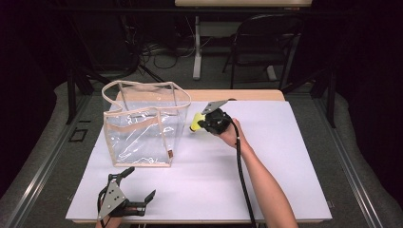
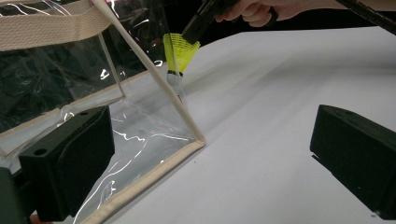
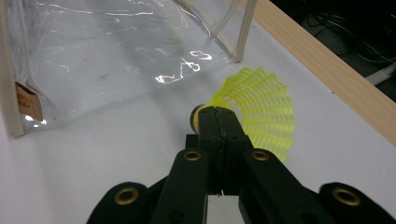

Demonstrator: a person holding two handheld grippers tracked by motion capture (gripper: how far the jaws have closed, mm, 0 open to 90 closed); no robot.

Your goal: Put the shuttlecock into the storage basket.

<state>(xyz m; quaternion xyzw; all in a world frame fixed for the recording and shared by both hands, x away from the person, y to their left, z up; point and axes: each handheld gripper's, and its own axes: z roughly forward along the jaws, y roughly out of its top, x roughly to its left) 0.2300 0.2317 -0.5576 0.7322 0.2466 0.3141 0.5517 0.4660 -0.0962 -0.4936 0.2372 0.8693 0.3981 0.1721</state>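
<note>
A yellow shuttlecock hangs just above the white mat, close to the right side of a clear plastic bag with beige trim. My right gripper is shut on the shuttlecock's skirt near the cork, as the right gripper view shows. The bag stands upright with its top open. In the left gripper view the shuttlecock points cork down beside the bag's corner. My left gripper lies low at the mat's front left, open, holding nothing.
A white mat covers the wooden table, whose bare edge shows at the back. A small brown tag hangs on the bag's front corner. A dark chair and a table leg stand beyond the table.
</note>
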